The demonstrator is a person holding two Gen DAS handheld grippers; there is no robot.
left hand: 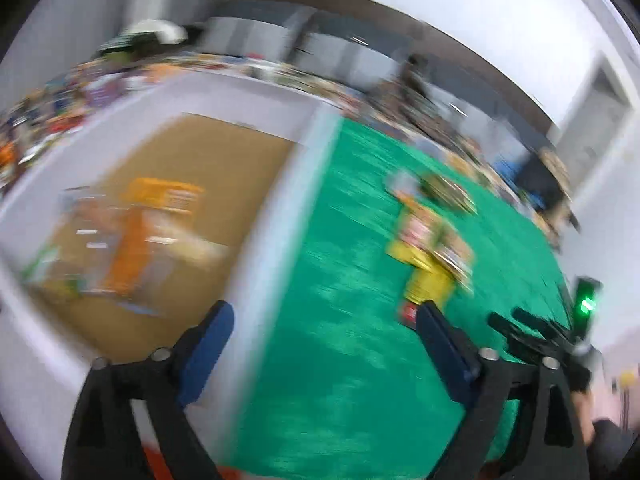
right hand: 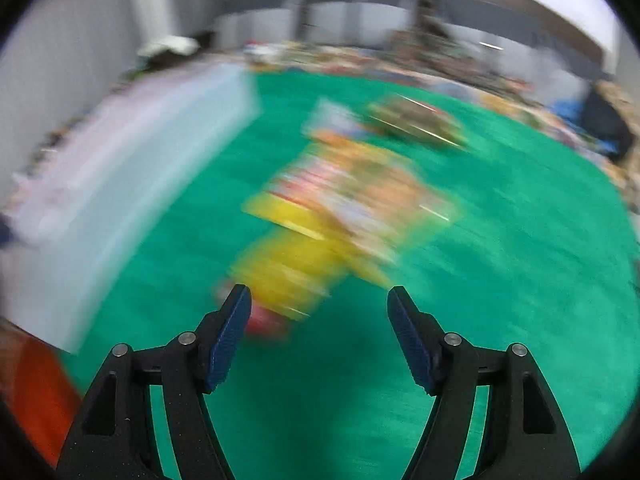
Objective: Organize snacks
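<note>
Both views are motion-blurred. A white-walled box with a brown cardboard floor holds several snack packs, one orange. A loose pile of snack packs lies on the green cloth: a yellow pack nearest, a colourful pack behind it, a dark one farthest. My left gripper is open and empty above the box's right wall. In the right wrist view my right gripper is open and empty just short of the yellow pack, with the colourful pack and dark pack beyond. The box wall stands to the left.
The green cloth covers the table. The right gripper's body with a green light shows at the left view's right edge. Many blurred goods line the far edge. Something orange lies at the near left.
</note>
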